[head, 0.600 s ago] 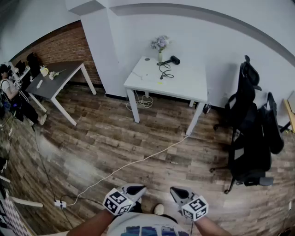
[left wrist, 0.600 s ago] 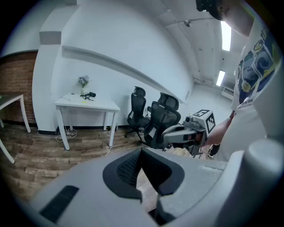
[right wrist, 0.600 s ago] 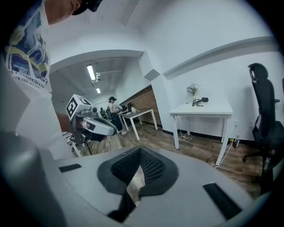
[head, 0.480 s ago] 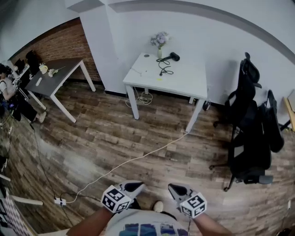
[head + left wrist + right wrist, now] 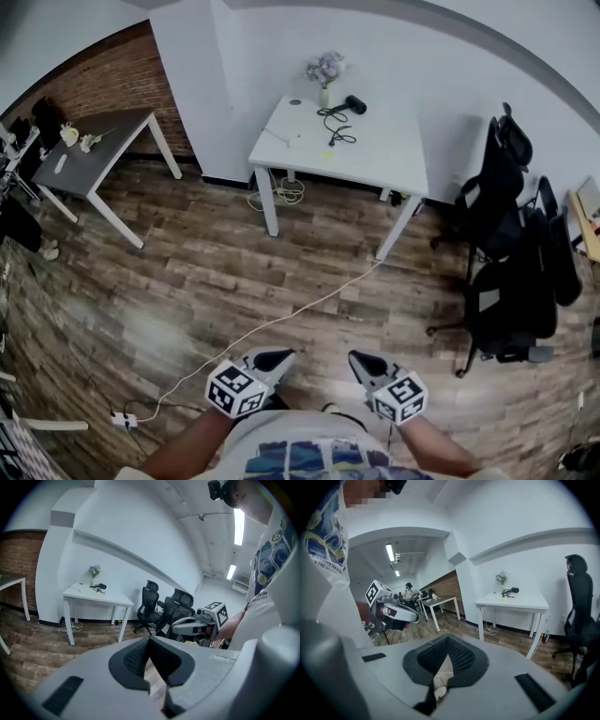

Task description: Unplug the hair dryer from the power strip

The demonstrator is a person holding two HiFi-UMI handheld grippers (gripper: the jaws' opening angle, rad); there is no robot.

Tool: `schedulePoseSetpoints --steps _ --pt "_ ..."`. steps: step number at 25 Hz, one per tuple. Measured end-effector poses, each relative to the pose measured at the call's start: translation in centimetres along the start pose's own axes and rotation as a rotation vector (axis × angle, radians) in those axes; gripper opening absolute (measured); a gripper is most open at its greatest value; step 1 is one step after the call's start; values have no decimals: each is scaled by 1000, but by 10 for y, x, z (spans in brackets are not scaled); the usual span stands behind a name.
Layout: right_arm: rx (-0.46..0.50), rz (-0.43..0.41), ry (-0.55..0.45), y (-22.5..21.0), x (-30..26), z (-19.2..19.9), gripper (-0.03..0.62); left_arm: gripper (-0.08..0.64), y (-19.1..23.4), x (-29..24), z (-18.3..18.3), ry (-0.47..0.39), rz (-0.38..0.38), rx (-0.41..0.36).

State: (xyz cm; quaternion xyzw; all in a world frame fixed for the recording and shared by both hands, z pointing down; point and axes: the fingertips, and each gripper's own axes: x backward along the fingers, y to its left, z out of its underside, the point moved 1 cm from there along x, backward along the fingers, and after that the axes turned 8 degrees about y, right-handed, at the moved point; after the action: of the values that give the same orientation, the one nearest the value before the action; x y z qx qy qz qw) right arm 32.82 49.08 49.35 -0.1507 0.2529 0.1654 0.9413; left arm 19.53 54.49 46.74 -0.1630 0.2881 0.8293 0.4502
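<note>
Hair dryer (image 5: 354, 104) at worktop (image 5: 384, 169) back edge, beside flower vase (image 5: 324, 80), far ahead across floor (image 5: 234, 281). Left hand-held gripper (image 5: 278, 358), right hand-held gripper (image 5: 362, 360): jaws closed, empty. Right one looks better lined up with it.

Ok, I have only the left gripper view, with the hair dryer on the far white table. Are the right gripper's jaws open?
Observer: No. The right gripper has its jaws together, with nothing between them.
Operator: Thanks. Does anything lie on the floor on our way to the white table?
Observer: Yes, a long white cable crosses the wooden floor from near the table to a small white socket block at the person's left.
</note>
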Motion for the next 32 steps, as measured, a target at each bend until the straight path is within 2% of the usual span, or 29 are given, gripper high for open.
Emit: schedulePoseSetpoints --steps 3,4,5,8,11,17,21,26,32 --pt "-3 30 -9 8 -36 -27 3 2 43 22 -3 2 14 -10" --pt "-14 36 -9 12 -49 -36 23 2 57 29 -4 4 20 -12" --pt "-25 43 -10 17 -62 -45 83 2 72 36 -4 6 27 -15" --pt "-21 69 -29 32 -101 -69 28 2 111 54 -1 16 48 -21" --pt "-31 85 -36 39 -131 -89 37 2 143 62 -2 34 70 -36" --pt "-51 127 -28 34 -158 -116 102 2 187 54 -16 52 124 -51" --pt "-78 135 -15 8 -180 -123 144 2 210 34 -31 52 126 -48" --pt "-78 131 -48 -50 -210 -152 147 2 249 -3 -62 86 110 -49" --pt "-75 114 -69 -146 -236 -203 146 2 296 -62 -147 107 85 -86"
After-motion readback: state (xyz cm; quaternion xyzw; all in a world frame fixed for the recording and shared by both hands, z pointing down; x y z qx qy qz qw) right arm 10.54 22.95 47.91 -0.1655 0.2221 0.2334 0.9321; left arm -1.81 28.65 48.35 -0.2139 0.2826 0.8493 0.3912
